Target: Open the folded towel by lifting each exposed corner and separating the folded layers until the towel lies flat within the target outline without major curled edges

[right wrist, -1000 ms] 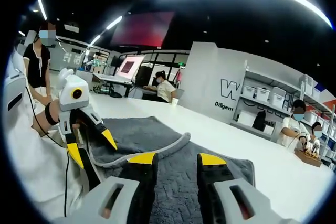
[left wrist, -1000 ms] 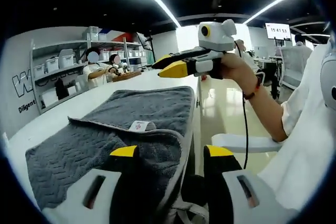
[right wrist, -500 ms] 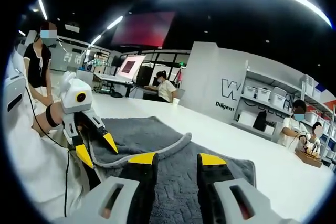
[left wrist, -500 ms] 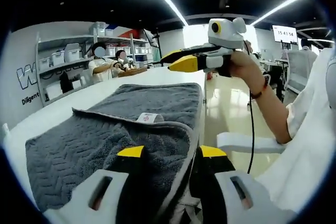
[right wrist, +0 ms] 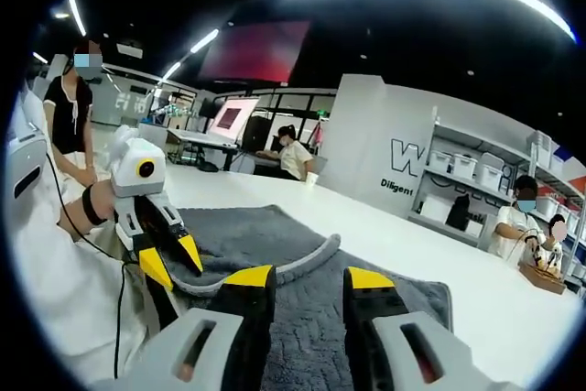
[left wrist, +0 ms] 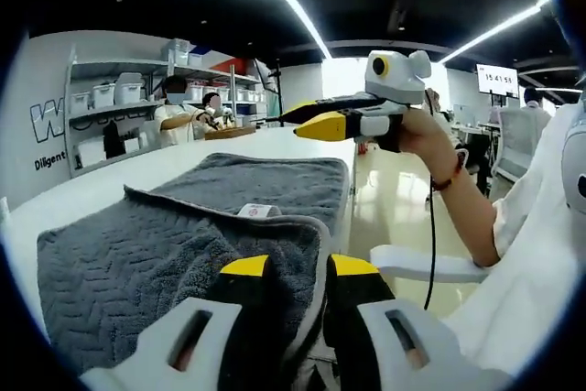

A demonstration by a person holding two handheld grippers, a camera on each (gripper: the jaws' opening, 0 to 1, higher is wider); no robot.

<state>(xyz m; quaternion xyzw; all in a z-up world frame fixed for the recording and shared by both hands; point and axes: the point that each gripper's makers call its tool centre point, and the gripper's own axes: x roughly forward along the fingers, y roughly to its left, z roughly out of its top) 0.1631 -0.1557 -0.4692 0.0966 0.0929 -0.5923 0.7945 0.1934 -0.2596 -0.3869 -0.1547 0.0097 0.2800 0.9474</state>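
- The grey towel (left wrist: pixel 183 244) lies on the white desk (left wrist: pixel 110 185), along the edge nearest the person, and is folded: an upper layer with a pale bound hem lies over the lower one, and a small white label (left wrist: pixel 259 211) sits on the lower layer at the fold.
- In the right gripper view the same towel (right wrist: pixel 311 299) shows a curled, raised hem running across its middle.
- The left claw (left wrist: pixel 298 267) is narrowed on the towel's near hem, which passes between its yellow-tipped jaws at the desk edge.
- In the right gripper view that left claw (right wrist: pixel 170 261) sits at the towel's near corner, a hand behind it.
- The right claw (right wrist: pixel 309 276) has a clear gap between its jaws and holds nothing, above the towel.
- In the left gripper view the right claw (left wrist: pixel 307 119) hangs in the air above the far part of the towel, gripped by a hand (left wrist: pixel 417 130).
- Shelves with white bins (left wrist: pixel 101 98) line the wall, and seated people (left wrist: pixel 183 116) work at the desk's far end.
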